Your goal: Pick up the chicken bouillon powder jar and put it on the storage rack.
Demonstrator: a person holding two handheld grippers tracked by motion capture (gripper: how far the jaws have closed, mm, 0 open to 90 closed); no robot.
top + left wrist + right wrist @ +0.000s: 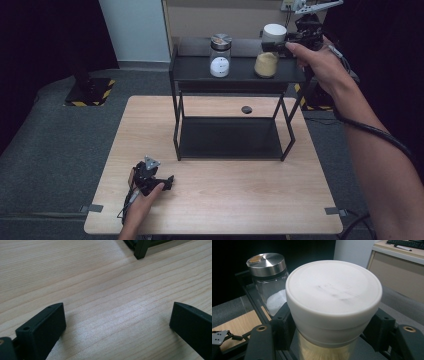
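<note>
A jar with a white lid (274, 33) and yellowish contents stands at the right end of a black rack's top shelf (240, 75). My right gripper (273, 46) reaches in from the right, its jaws pressed on both sides of the jar just under the lid. In the right gripper view the white lid (333, 293) rises between that gripper's (330, 337) jaws. To its left stands a glass jar with a metal lid (220, 55) (267, 270) holding white powder. My left gripper (169, 181) (117, 322) rests on the table's front left, open and empty.
The rack's lower shelf (230, 137) is bare, and one rack leg (141, 250) stands just ahead of the left gripper. A small black disc (246, 109) lies on the wooden table (225, 195) behind the rack. A striped stand base (90, 92) sits on the floor at left.
</note>
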